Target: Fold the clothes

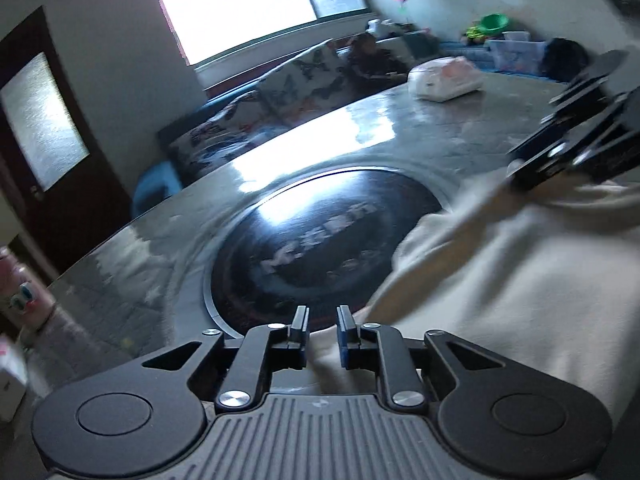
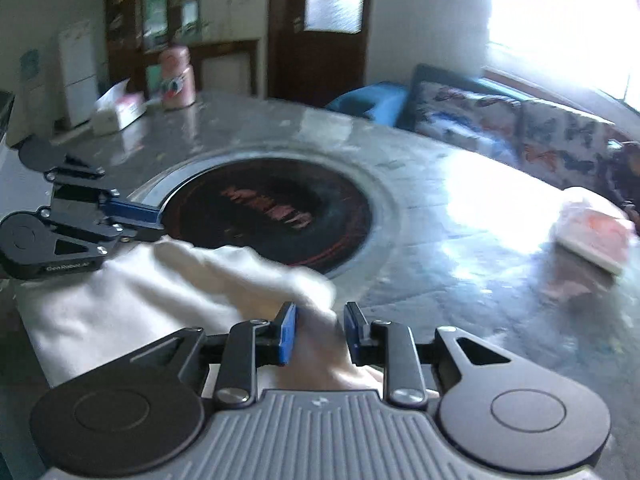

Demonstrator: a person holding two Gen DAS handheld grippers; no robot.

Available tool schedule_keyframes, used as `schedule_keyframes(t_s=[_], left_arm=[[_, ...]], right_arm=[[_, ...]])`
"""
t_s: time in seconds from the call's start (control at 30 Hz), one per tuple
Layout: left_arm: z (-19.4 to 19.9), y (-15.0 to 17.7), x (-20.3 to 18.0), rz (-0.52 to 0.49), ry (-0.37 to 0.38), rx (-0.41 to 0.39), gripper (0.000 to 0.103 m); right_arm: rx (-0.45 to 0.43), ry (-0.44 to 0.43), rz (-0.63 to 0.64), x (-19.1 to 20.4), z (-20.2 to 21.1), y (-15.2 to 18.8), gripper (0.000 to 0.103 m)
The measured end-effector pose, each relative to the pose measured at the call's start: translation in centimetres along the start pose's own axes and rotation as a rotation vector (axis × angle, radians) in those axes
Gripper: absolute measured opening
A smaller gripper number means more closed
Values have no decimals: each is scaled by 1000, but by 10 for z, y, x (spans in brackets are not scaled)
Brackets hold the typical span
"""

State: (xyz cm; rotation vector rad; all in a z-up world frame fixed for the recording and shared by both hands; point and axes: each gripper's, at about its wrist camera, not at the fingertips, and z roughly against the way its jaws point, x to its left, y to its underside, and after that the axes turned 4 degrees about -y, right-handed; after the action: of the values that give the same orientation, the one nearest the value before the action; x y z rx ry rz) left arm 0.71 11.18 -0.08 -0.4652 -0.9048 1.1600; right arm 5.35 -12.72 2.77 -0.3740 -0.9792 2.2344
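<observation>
My left claw [image 1: 323, 330] hangs low over the near edge of the grey stone table [image 1: 420, 128], its two fingers parted by a narrow gap with cream cloth showing between and beneath them; I cannot tell whether they pinch any of it. The cream garment [image 1: 500, 280] lies spread on the near side of the table, one blurred fold reaching up toward the dark round cooktop [image 1: 320, 240] set in the table's middle and overlapping its rim. My right claw [image 2: 318, 332] sits with its fingers somewhat apart, a bunch of the same garment running up between them; the blur keeps me from saying whether the blue pads [image 2: 288, 332] actually touch it. From the right view, the left claw lies at the far left edge of the cloth, beside the cooktop. A white plastic bag [image 1: 446, 78] rests well apart on the far side of the table.
</observation>
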Motion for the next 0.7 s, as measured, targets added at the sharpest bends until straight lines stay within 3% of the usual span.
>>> schedule_keyframes(t_s=[0.17,0.43,0.7], left_arm=[[23,-3,12,115,-14,-34,18],[72,-14,-29,206,224,-120,28],[75,-5,-67,168,288,-90,28]], right_arm=[[-25,31,-69,-14,23,17,24],[-59,63,-166,-32,50,39,24],[-75,32,-214,-34,39,45,22]])
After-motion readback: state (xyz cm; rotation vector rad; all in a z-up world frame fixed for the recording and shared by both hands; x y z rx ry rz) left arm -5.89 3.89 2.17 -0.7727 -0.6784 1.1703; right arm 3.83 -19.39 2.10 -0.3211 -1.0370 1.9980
